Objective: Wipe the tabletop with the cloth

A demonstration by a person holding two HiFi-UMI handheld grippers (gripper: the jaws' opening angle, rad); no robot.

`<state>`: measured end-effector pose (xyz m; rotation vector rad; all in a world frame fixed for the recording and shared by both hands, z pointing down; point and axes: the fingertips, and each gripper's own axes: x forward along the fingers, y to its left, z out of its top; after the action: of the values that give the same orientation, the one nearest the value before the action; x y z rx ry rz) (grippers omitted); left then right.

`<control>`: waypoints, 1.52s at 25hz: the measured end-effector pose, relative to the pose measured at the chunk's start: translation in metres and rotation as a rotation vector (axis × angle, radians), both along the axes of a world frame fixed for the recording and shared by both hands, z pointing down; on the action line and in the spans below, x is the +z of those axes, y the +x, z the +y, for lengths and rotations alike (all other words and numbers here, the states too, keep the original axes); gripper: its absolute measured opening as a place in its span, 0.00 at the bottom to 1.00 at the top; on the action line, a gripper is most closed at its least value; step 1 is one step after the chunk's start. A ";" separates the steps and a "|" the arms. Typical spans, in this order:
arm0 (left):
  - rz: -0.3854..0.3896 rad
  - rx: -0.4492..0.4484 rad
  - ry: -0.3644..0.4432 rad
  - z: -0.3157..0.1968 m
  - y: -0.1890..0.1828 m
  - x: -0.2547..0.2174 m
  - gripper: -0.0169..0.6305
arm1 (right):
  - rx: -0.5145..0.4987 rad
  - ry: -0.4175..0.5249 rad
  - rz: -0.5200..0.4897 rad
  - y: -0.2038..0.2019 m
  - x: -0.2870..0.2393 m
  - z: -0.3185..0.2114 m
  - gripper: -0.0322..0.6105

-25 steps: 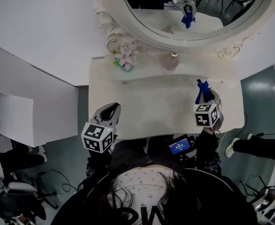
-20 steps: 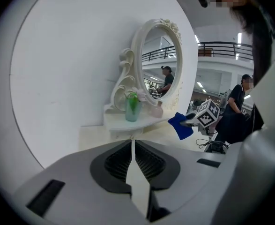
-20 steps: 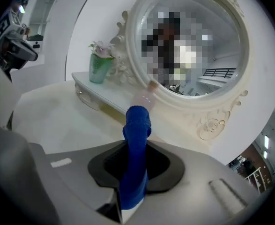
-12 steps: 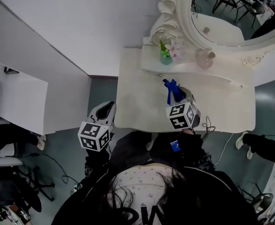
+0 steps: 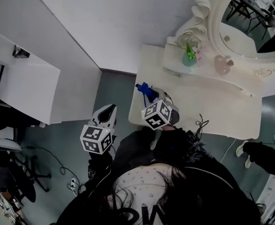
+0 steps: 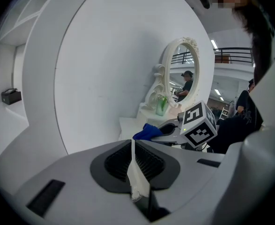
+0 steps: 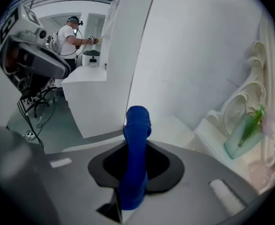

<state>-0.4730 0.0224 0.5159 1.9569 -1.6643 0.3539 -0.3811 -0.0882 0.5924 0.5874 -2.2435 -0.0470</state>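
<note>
Cloth [image 7: 137, 123] deep blue, rolled into a thick bunched wad — pinched between right gripper [image 7: 135, 153] jaws, near cream tabletop [image 5: 212, 102] edge, left gripper [image 6: 133, 146] jaws pressed together, empty.

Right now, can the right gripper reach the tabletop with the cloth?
Probably yes: the right gripper, shut on the blue cloth, hovers by the tabletop left edge, with nothing in between.

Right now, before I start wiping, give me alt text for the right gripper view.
The right gripper is shut on the blue cloth, which stands up between its jaws. Beyond it lies the white tabletop, with a green vase on a raised shelf at the right beside an ornate mirror frame.
</note>
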 end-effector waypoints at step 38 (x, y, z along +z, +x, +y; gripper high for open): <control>-0.037 0.226 -0.008 -0.055 0.155 -0.005 0.03 | 0.164 0.205 0.342 0.225 0.064 -0.051 0.16</control>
<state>-0.3180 -0.0329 0.5107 2.1498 -1.4643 0.4823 -0.1565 -0.1396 0.6566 0.8071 -1.8655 -0.2769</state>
